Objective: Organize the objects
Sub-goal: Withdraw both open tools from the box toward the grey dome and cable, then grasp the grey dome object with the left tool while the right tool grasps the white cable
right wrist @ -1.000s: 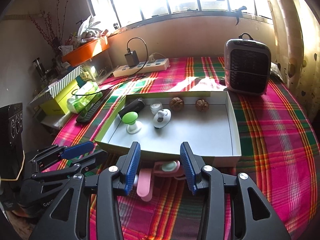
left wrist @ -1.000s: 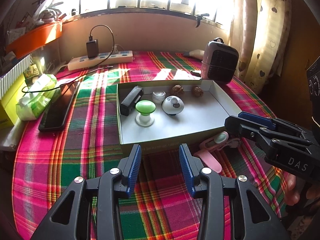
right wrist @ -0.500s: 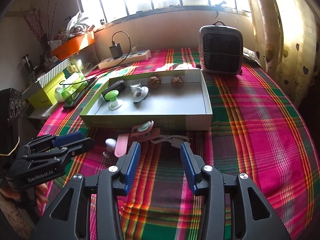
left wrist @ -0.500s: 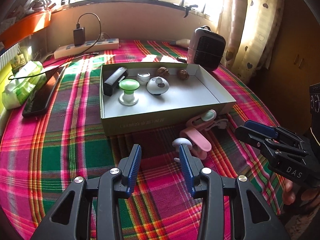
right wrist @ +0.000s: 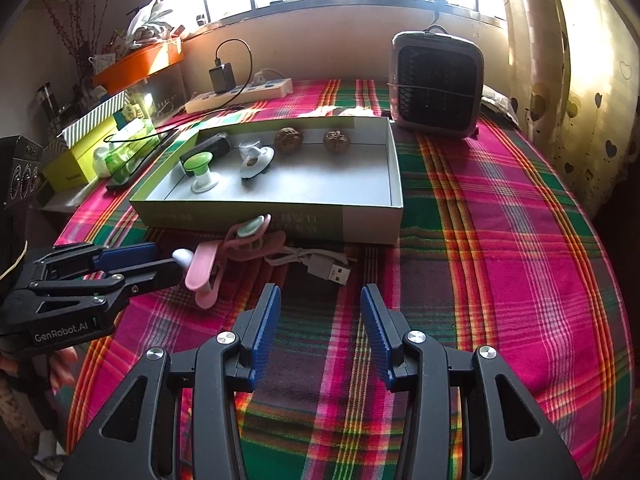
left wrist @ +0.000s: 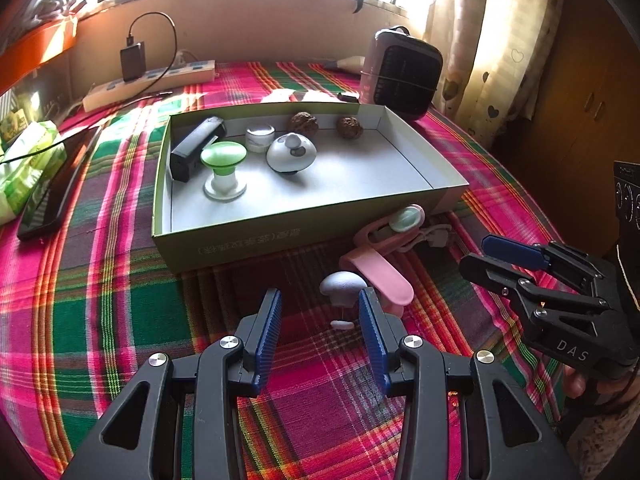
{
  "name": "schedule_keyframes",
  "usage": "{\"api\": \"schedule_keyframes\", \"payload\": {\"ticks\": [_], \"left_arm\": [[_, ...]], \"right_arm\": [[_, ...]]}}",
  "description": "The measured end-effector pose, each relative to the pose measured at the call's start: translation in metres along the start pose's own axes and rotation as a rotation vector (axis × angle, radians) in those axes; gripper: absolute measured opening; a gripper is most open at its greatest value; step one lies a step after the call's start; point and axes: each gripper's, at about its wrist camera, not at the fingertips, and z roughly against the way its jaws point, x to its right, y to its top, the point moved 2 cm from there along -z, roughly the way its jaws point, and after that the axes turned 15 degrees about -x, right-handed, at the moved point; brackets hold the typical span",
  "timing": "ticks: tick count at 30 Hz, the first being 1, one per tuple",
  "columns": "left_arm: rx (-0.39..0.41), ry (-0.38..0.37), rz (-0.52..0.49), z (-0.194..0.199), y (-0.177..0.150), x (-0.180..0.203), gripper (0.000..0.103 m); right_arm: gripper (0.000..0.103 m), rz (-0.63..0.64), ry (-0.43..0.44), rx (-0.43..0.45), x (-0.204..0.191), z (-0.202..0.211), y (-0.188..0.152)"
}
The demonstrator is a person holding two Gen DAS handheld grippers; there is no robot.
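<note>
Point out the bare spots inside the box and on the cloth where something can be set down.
Inside the box, the floor is bare from the grey dome gadget to the right wall and front wall. The left end is crowded by the green mushroom piece and black bar. The cloth right of the box, before the heater, is free; the pink fan and USB cable clutter the front.

Two walnuts; two mushroom knobs; one box.

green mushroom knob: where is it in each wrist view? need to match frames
Left wrist: green knob upper left of centre, upright in the box, left end, beside the black bar.
Right wrist: green knob upper left, same left end of the box.
Shared landmark: heater behind the box.
</note>
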Motion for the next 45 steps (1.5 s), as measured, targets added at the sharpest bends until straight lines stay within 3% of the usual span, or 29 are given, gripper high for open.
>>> {"api": "schedule_keyframes", "payload": {"ticks": [3, 21, 30, 39, 45], "left_arm": [[-0.011, -0.002, 0.008, -0.004, 0.001, -0.001, 0.038], [-0.021, 0.02, -0.014, -0.007, 0.006, 0.003, 0.038], [-0.019, 0.042, -0.028, -0.01, 0.011, 0.006, 0.038], [-0.009, 0.053, 0.015, -0.007, 0.011, -0.005, 0.038], [-0.005, 0.051, 0.022, -0.006, 0.01, -0.008, 0.038]], "right_arm": [[0.049, 0.014, 0.005, -0.012, 0.006, -0.005, 0.006], [0.05, 0.166, 0.048, -0.071, 0.0, -0.025, 0.026], [0.05, 0.216, 0.025, -0.095, -0.005, -0.032, 0.031], [0.05, 0.265, 0.029, -0.089, -0.011, -0.031, 0.026], [0.039, 0.282, 0.016, -0.082, -0.016, -0.025, 0.016]]}}
